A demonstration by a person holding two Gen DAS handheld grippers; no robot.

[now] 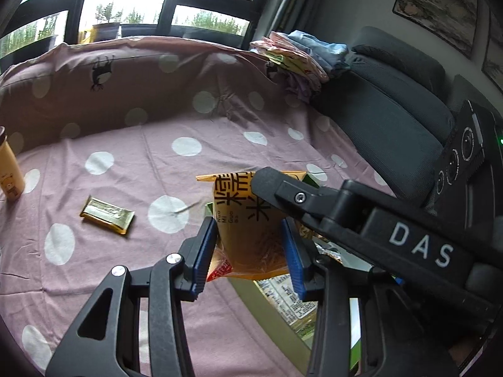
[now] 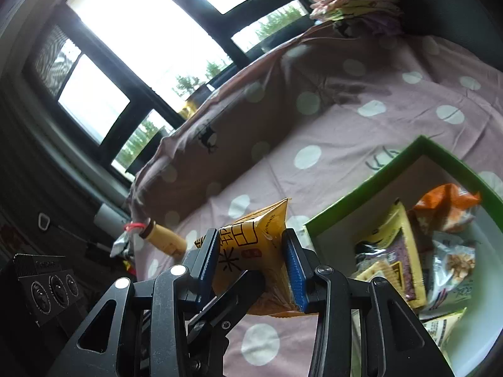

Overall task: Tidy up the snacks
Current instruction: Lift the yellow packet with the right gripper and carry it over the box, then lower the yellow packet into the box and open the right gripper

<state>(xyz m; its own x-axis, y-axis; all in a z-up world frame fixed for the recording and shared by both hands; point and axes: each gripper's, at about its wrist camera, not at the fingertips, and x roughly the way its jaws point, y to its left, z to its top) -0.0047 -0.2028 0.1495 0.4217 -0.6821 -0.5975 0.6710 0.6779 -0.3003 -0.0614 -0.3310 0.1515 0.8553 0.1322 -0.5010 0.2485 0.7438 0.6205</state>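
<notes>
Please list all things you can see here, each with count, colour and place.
snack bag: one, yellow, clamped by both tongs above the sheet
bar: one, gold, on the sheet
bottle: one, tan, at the sheet's edge
box: one, green, on the sheet, several snack packets inside
sheet: one, pink with white dots
folded clothes: one stack, pastel, far corner
left tongs: black, blue pads
right tongs: black, blue pads

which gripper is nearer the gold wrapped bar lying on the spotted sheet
Left. The left gripper, clamped on the yellow snack bag, is just right of the gold bar in its own view. The right gripper grips the same bag from the far side, beside the green box.
</notes>
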